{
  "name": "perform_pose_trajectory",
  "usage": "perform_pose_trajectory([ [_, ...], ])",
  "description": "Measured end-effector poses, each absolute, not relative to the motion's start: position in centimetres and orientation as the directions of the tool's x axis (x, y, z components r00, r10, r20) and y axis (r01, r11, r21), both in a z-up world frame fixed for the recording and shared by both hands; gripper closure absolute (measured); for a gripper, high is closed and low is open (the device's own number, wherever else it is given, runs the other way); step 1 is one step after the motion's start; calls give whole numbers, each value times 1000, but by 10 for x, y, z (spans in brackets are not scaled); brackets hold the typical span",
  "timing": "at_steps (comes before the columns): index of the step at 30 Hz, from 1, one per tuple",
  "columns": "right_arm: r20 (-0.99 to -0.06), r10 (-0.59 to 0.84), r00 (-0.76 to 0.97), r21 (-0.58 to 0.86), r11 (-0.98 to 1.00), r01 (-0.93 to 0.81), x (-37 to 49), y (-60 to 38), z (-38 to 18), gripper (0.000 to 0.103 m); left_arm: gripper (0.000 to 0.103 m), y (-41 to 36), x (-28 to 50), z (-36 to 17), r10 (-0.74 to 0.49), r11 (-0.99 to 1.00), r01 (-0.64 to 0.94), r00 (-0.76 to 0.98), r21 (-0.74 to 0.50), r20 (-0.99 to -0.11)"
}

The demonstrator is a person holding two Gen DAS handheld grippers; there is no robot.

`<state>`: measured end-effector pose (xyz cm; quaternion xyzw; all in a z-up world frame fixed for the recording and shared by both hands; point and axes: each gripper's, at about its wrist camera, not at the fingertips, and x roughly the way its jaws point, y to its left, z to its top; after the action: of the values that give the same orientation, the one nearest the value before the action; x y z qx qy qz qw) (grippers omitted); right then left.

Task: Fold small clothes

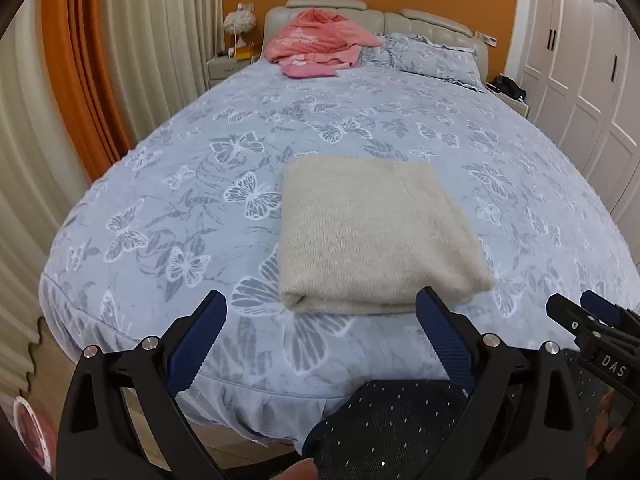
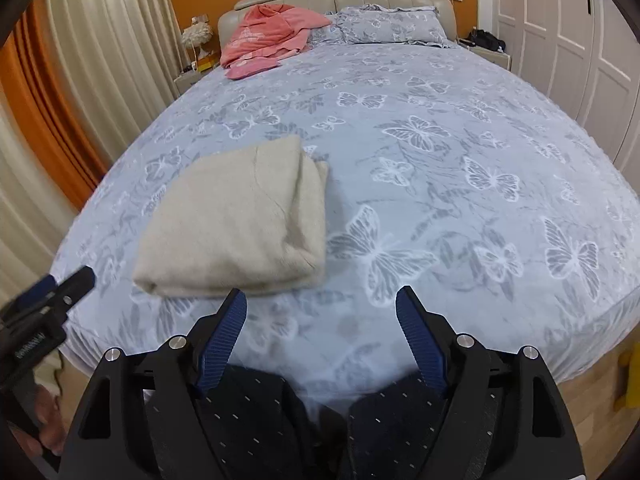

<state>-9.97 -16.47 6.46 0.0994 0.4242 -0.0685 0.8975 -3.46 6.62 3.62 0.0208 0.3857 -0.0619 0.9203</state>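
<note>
A beige knit garment (image 1: 376, 232) lies folded into a thick rectangle on the blue butterfly bedspread (image 1: 200, 184), near the foot of the bed; it also shows in the right wrist view (image 2: 240, 224). My left gripper (image 1: 320, 300) is open and empty, held just short of the garment's near edge. My right gripper (image 2: 320, 296) is open and empty, to the right of the garment's near corner. Each gripper shows at the edge of the other's view: the right gripper (image 1: 580, 308) and the left gripper (image 2: 68, 280).
A pile of pink clothes (image 1: 316, 40) lies by the headboard, next to a blue pillow (image 1: 436, 56). Curtains (image 1: 132, 52) hang on the left and white wardrobe doors (image 1: 580, 64) stand on the right. My dark dotted trousers (image 1: 384, 424) are below the grippers.
</note>
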Motion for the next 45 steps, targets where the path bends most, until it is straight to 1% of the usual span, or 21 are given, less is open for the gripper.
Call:
perform_pose_trajectory([
  [6, -739, -126, 661, 7, 981, 194, -126, -166, 50, 28, 10, 57, -59, 24, -76, 990, 136, 726, 33, -683],
  [10, -748, -109, 654, 39, 977, 208, -131, -174, 46, 28, 10, 48, -71, 15, -50, 989, 128, 746, 69, -664],
  [13, -751, -108, 651, 22, 982, 188, -131, -171, 41, 28, 10, 44, -75, 16, -39, 988, 125, 758, 87, -651],
  [18, -744, -127, 656, -41, 989, 144, -132, -156, 39, 28, 10, 50, -76, 14, -36, 993, 102, 756, 64, -654],
  [24, -719, -139, 681, -91, 990, 106, -137, -144, 42, 24, 10, 65, -75, 11, -32, 999, 51, 747, 9, -664],
  [29, -722, -138, 678, -84, 990, 111, -136, -147, 42, 24, 10, 68, -76, 10, -30, 999, 43, 742, 3, -669],
  [38, -744, -130, 656, -2, 981, 192, -136, -163, 42, 24, 10, 60, -77, 10, -21, 997, 67, 747, 43, -665],
  [45, -742, -132, 658, -3, 981, 194, -137, -163, 42, 24, 10, 54, -79, 11, -13, 995, 76, 752, 68, -659],
])
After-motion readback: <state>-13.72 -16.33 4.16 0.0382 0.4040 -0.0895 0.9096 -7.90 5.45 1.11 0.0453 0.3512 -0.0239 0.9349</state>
